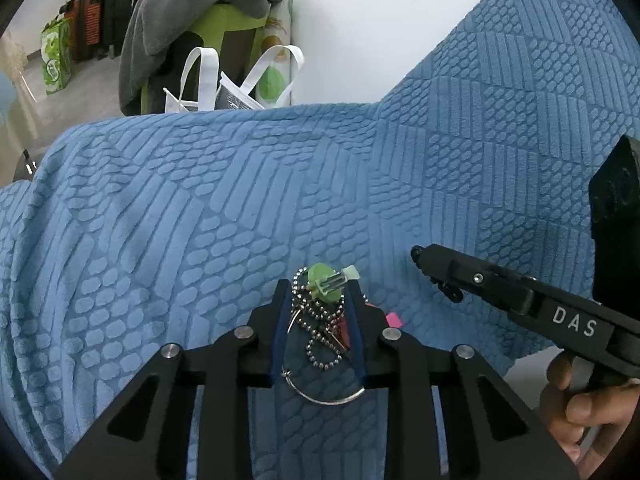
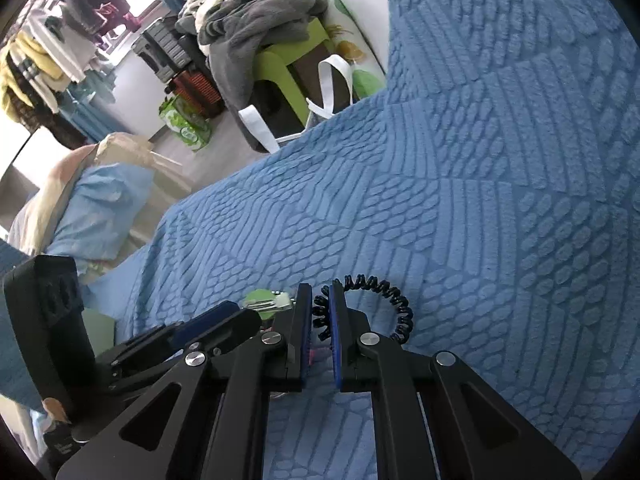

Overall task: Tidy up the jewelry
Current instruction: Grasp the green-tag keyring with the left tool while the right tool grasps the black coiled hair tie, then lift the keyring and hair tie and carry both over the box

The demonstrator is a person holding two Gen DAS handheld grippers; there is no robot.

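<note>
The left tool [image 1: 318, 292] stands partly apart, its blue pads flanking a silver ball chain [image 1: 320, 334] and green clip [image 1: 325, 282] on the blue quilted bedspread [image 1: 240, 200]. At three o'clock, the right tool [image 2: 320, 308] clamps a black coiled band [image 2: 394, 306].

Each camera sits on a gripper and looks forward and down along its fingers, very close to the blue blanket [image 1: 200, 208]. The left one sees the right gripper [image 1: 416, 254] on its right side. The right one sees the left gripper [image 2: 236, 312] on its left. Both see the far green chair [image 1: 224, 24].
</note>
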